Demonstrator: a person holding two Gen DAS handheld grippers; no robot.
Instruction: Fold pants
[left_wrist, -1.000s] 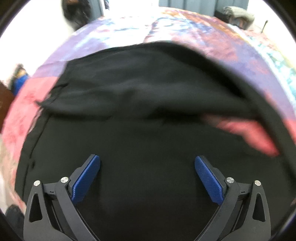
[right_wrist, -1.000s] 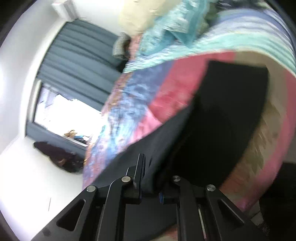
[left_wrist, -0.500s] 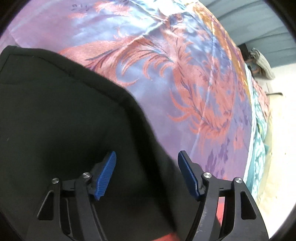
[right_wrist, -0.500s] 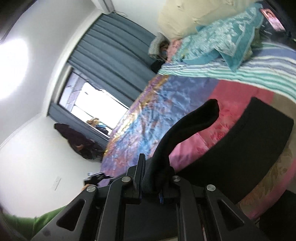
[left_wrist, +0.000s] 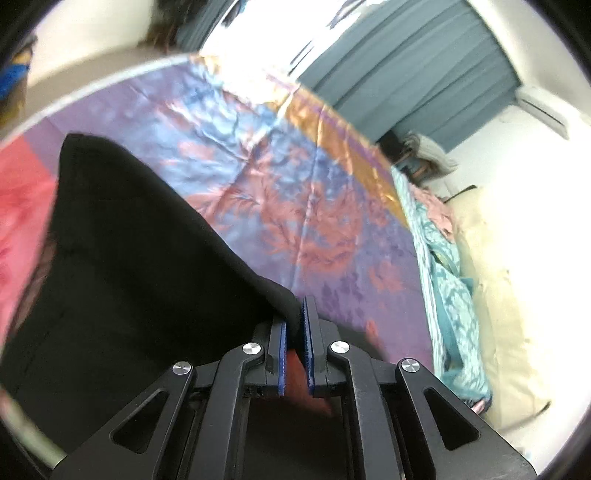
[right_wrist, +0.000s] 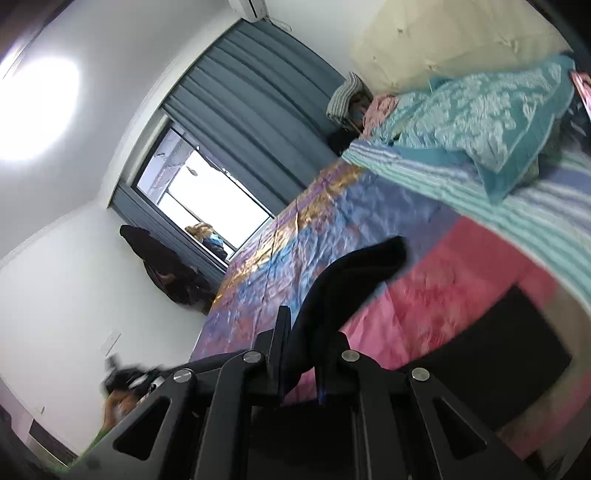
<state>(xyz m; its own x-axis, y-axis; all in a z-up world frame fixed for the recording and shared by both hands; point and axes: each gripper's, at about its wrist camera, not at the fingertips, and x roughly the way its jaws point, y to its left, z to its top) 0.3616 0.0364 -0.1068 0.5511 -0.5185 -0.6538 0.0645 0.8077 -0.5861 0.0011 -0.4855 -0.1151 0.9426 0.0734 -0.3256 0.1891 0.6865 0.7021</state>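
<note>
Both grippers, left gripper and right gripper, pinching black pants, hems blurred

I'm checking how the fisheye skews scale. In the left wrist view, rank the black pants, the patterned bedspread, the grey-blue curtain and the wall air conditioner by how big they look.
1. Patterned bedspread and black pants: similar; the pants are nearer, so unsure.
2. Grey-blue curtain.
3. Wall air conditioner.
</note>
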